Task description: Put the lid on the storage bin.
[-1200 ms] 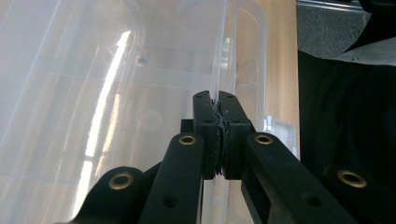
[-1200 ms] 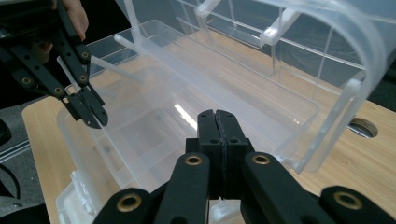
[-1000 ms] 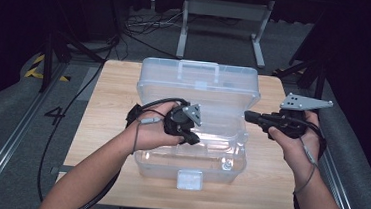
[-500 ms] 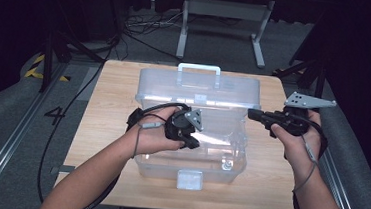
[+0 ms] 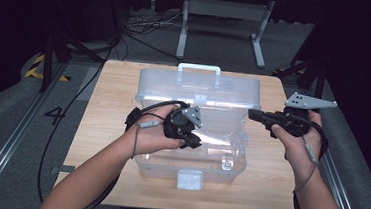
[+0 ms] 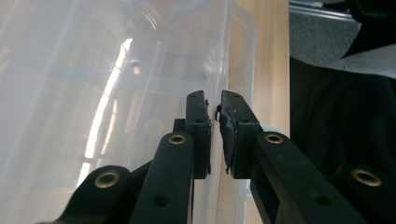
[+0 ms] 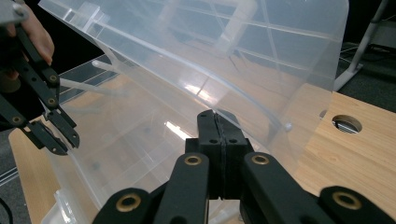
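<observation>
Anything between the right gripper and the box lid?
Nothing visible. The right gripper has its shut jaws right at the edge of the raised lid. The left gripper is off to one side, clamped on the clear plastic box wall.

clear plastic storage box (image 5: 193, 135) w/ lid (image 5: 202, 88) raised, tilted back, mid wooden table (image 5: 102, 113)

The box (image 5: 193, 135) sits mid-table (image 5: 102, 123), its lid (image 5: 205, 88) raised behind it
</observation>
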`<act>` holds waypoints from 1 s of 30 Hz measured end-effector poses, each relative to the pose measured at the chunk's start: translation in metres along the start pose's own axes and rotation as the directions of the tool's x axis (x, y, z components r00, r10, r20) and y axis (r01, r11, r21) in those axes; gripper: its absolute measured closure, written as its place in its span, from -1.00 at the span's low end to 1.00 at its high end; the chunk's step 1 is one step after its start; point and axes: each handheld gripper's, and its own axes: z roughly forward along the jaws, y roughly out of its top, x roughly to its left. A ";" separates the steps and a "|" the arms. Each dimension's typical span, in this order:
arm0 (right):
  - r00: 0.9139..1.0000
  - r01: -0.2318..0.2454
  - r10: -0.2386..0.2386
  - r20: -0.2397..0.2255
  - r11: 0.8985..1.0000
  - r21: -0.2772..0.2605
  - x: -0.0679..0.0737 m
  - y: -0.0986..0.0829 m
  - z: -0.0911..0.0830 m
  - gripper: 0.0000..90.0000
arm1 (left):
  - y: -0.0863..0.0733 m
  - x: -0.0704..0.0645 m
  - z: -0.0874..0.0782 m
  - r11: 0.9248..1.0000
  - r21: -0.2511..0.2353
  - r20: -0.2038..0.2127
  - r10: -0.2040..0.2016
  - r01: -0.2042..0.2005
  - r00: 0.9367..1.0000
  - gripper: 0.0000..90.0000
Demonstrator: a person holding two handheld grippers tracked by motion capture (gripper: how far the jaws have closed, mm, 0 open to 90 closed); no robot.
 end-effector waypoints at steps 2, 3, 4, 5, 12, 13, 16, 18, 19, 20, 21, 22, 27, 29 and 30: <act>1.000 -0.001 0.001 0.001 1.000 -0.001 0.000 0.000 0.000 1.00 | -0.001 0.000 -0.006 1.000 -0.022 -0.012 -0.010 0.009 1.000 0.83; 1.000 0.002 -0.002 0.003 1.000 -0.001 0.000 0.000 -0.001 1.00 | -0.002 0.000 -0.009 0.999 -0.036 -0.015 -0.019 0.018 1.000 0.85; 1.000 0.004 -0.004 0.004 1.000 0.002 0.000 0.000 -0.001 1.00 | -0.003 0.000 -0.012 0.999 -0.044 -0.014 -0.021 0.020 1.000 0.88; 1.000 0.004 -0.004 0.004 1.000 0.000 0.000 0.000 -0.001 1.00 | -0.004 0.000 -0.015 0.998 -0.050 -0.025 -0.025 0.024 0.999 0.90; 1.000 0.013 -0.013 0.003 1.000 -0.001 0.001 0.000 -0.003 1.00 | -0.017 0.004 -0.033 0.990 -0.106 -0.071 -0.095 0.087 0.993 0.99; 1.000 0.014 -0.014 0.002 1.000 -0.002 0.002 0.000 -0.003 1.00 | -0.020 0.005 -0.035 0.988 -0.117 -0.077 -0.109 0.099 0.991 0.99; 1.000 0.019 -0.019 0.000 1.000 0.002 0.002 0.000 -0.004 1.00 | -0.029 0.005 -0.041 0.984 -0.129 -0.100 -0.132 0.119 0.986 0.99; 1.000 0.022 -0.022 -0.001 1.000 0.002 0.002 0.000 -0.004 1.00 | -0.034 0.006 -0.044 0.983 -0.134 -0.107 -0.143 0.128 0.984 0.99; 1.000 0.025 -0.025 -0.002 1.000 0.002 0.002 0.000 -0.004 1.00 | -0.037 0.006 -0.045 0.981 -0.140 -0.110 -0.151 0.135 0.982 1.00; 1.000 0.027 -0.027 -0.003 1.000 0.003 0.002 0.000 -0.004 1.00 | -0.039 0.006 -0.047 0.980 -0.143 -0.116 -0.158 0.141 0.981 1.00; 1.000 0.028 -0.028 -0.002 1.000 0.003 0.002 -0.001 -0.004 1.00 | -0.041 0.006 -0.049 0.977 -0.151 -0.120 -0.167 0.148 0.979 1.00; 1.000 0.027 -0.027 -0.004 1.000 0.003 0.002 -0.001 -0.004 1.00 | -0.044 0.006 -0.051 0.975 -0.160 -0.122 -0.173 0.153 0.977 1.00; 0.999 0.031 -0.031 -0.010 1.000 0.003 0.003 -0.004 -0.005 1.00 | -0.055 0.006 -0.062 0.957 -0.219 -0.155 -0.225 0.189 0.962 1.00; 0.999 0.032 -0.031 -0.014 0.999 0.005 0.004 -0.005 -0.005 1.00 | -0.060 0.006 -0.067 0.949 -0.240 -0.171 -0.248 0.204 0.953 1.00; 0.999 0.029 -0.029 -0.016 1.000 0.004 0.004 -0.006 -0.006 1.00 | -0.063 0.006 -0.069 0.943 -0.258 -0.176 -0.262 0.212 0.949 1.00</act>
